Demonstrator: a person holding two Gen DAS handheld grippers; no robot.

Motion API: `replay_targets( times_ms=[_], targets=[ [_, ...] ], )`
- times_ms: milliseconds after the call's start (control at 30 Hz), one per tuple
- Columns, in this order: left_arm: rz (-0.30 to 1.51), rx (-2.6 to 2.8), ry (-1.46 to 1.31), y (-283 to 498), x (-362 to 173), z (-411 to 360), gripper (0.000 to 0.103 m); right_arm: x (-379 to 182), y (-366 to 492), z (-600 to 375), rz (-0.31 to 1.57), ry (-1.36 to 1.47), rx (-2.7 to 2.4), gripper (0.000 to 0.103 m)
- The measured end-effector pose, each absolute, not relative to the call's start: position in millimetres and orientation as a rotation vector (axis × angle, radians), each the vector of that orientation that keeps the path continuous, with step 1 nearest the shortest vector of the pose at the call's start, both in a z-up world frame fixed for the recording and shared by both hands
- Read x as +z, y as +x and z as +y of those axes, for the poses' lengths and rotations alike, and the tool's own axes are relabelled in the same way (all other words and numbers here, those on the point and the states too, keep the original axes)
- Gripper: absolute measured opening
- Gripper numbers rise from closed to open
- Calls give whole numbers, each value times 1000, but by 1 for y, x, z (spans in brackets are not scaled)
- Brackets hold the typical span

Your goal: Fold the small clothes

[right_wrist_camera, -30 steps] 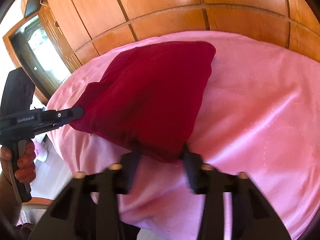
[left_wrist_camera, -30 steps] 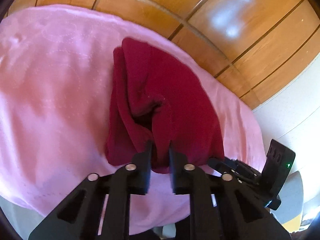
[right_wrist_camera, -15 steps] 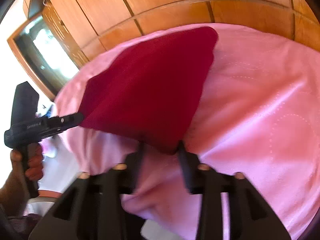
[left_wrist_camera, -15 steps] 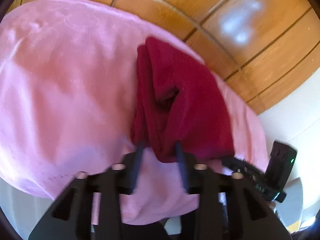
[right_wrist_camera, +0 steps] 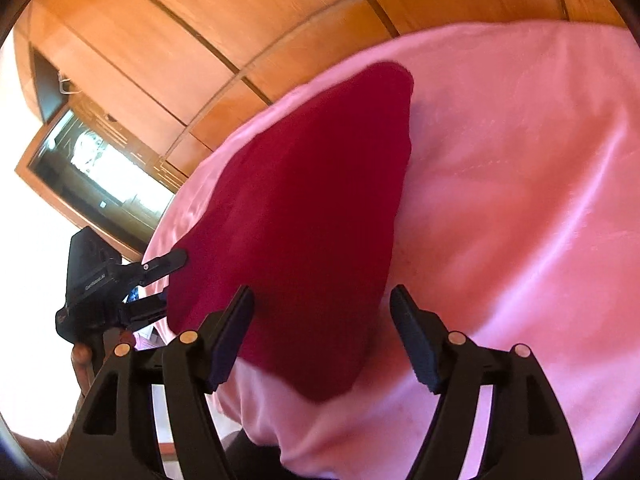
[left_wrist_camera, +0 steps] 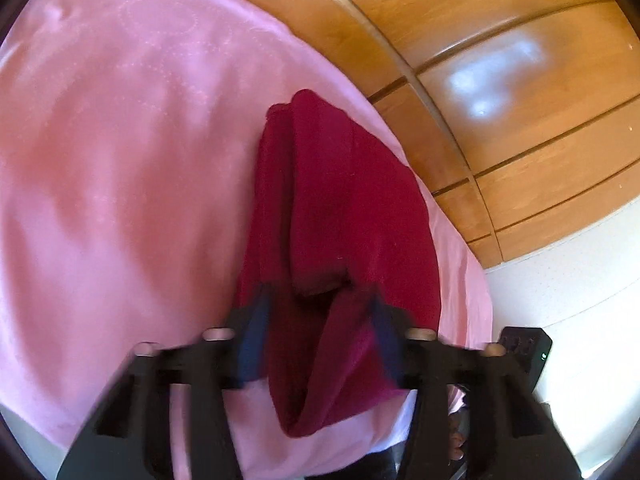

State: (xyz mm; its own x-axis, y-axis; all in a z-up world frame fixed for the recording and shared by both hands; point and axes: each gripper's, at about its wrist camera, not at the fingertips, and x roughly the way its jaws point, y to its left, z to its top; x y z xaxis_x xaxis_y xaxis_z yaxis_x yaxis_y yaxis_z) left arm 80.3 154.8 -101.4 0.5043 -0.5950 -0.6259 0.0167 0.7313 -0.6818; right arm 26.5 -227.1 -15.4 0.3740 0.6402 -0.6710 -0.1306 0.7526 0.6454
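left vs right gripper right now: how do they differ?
Left gripper straddles the bunched, layered edge of the maroon cloth; right gripper straddles its smooth corner. Left fingers are motion-blurred; right fingers look sharp. Shared: jaws closing, cloth between them, pads not pressing, both over the pink sheet.

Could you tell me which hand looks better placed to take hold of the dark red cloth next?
Probably left: the left tool straddles a bunched fold of the dark red cloth, jaws closing. The right tool spans a flat corner.
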Motion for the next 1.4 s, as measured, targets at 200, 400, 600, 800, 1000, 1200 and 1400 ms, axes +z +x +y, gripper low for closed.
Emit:
replay_targets(
  times_ms=[200,400,600,800,1000,1200,1400],
  targets=[
    [995,-314,-497,69,-113,156,12,-14,17,-206,1069,392,540,37],
    [932,-246,-579,61,-102,171,71,-13,30,-220,1078,458,558,70],
    [897,-279,-576,83,-87,173,71,-4,61,-243,1022,579,539,84],
    [941,-345,-544,113,-96,160,76,-26,93,-247,1054,735,531,87],
    [999,-410,-534,132,-117,155,63,-33,108,-246,1072,753,581,88],
    [981,-519,-603,133,-137,162,40,-39,112,-237,1096,705,609,66],
    [932,-570,-572,112,-118,159,32,-2,94,-235,1015,621,616,51]
  ],
)
